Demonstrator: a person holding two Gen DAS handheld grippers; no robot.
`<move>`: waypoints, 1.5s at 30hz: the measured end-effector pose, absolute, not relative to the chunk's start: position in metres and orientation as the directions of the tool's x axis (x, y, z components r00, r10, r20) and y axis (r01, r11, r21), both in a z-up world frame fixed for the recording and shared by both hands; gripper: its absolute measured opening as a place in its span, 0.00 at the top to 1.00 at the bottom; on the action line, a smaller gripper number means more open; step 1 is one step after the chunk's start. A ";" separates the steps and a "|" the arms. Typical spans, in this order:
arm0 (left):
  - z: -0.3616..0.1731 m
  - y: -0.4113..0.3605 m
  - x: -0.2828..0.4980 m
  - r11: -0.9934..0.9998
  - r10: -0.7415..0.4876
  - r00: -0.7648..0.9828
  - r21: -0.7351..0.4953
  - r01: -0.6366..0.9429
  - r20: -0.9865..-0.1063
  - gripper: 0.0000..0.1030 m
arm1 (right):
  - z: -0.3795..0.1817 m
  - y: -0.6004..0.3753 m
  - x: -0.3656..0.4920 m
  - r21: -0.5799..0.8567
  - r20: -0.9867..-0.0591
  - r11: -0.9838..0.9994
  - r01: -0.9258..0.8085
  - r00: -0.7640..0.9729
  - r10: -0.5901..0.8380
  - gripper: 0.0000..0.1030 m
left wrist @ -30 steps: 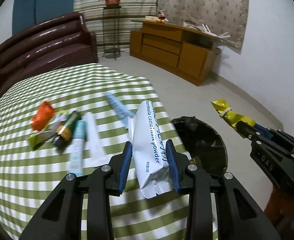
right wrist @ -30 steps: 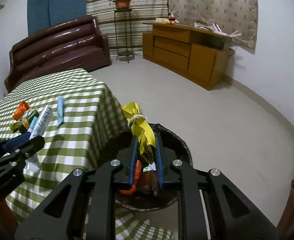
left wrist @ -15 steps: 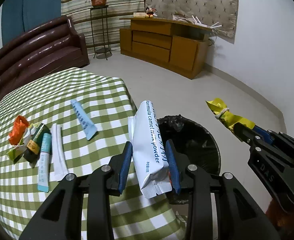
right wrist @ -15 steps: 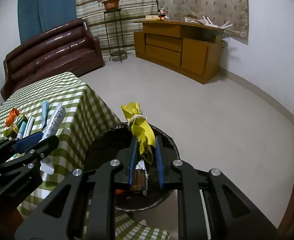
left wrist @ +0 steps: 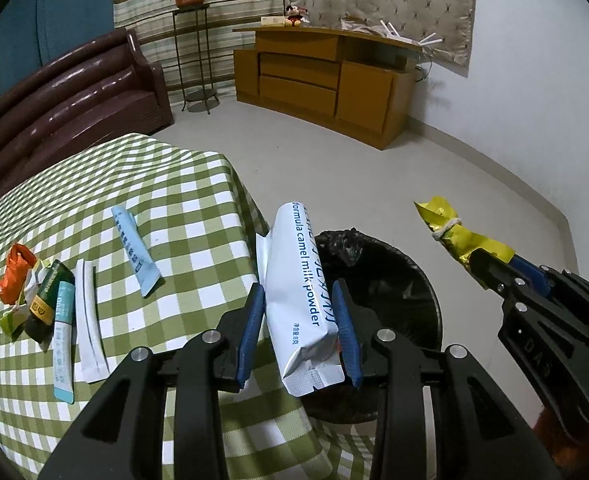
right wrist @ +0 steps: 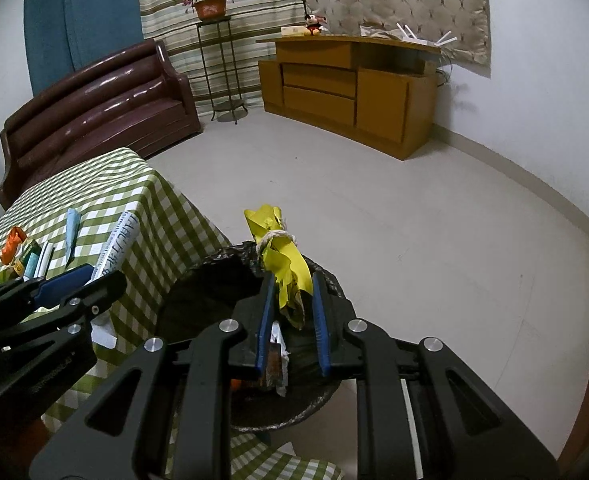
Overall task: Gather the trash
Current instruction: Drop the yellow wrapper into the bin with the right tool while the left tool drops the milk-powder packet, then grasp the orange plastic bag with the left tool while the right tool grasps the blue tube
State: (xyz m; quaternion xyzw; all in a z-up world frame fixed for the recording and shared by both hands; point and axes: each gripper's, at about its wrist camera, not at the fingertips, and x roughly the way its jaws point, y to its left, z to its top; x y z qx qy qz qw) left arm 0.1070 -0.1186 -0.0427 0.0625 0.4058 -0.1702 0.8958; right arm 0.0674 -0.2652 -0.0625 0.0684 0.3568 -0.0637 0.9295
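My left gripper (left wrist: 296, 288) is shut on a white milk-powder sachet (left wrist: 294, 264), held upright at the table's corner beside the black-lined trash bin (left wrist: 394, 280). My right gripper (right wrist: 292, 280) hangs over the bin (right wrist: 210, 280) with a crumpled yellow wrapper (right wrist: 282, 252) tied with string between its pads. Its jaws are opening, and the wrapper still stands between them. In the left wrist view the yellow wrapper (left wrist: 450, 228) sticks out of the right gripper (left wrist: 482, 258). On the checked tablecloth (left wrist: 154, 184) lie a blue sachet (left wrist: 134, 252), a white sachet (left wrist: 88, 312) and an orange wrapper (left wrist: 14, 276).
The bin holds other scraps. A dark brown sofa (left wrist: 66, 112) stands behind the table. A wooden cabinet (left wrist: 326, 80) and a plant stand (left wrist: 192, 52) line the far wall. Bare floor (right wrist: 414, 220) spreads to the right of the bin.
Both grippers have shifted toward the bin with their loads, so the table's litter slides left in view. The right gripper's pads have spread slightly around the yellow wrapper.
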 end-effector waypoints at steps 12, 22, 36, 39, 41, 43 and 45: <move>-0.045 -0.120 0.108 0.941 -0.248 0.606 -0.040 0.336 -0.756 0.49 | -0.064 -0.272 0.069 0.091 -0.676 0.979 0.180 0.733 -0.072 0.77; -0.037 -0.097 0.100 0.948 -0.244 0.616 -0.052 0.313 -0.749 0.44 | -0.063 -0.268 0.068 0.084 -0.671 0.981 0.174 0.738 -0.073 0.68; -0.026 -0.052 0.094 0.967 -0.208 0.638 -0.056 0.250 -0.741 0.44 | -0.050 -0.227 0.071 0.068 -0.663 0.993 0.097 0.748 -0.028 0.68; -0.024 -0.039 0.093 0.971 -0.195 0.645 -0.054 0.232 -0.739 0.44 | -0.047 -0.218 0.071 0.069 -0.661 0.995 0.075 0.750 -0.011 0.67; -0.024 -0.031 0.092 0.975 -0.183 0.648 -0.052 0.217 -0.739 0.44 | -0.045 -0.212 0.073 0.068 -0.660 0.996 0.060 0.751 0.000 0.67; -0.023 -0.019 0.091 0.979 -0.166 0.654 -0.046 0.197 -0.738 0.44 | -0.043 -0.205 0.074 0.066 -0.659 0.997 0.045 0.752 0.010 0.67; -0.022 -0.008 0.092 0.983 -0.150 0.656 -0.042 0.178 -0.740 0.44 | -0.042 -0.198 0.076 0.065 -0.659 0.997 0.031 0.752 0.020 0.67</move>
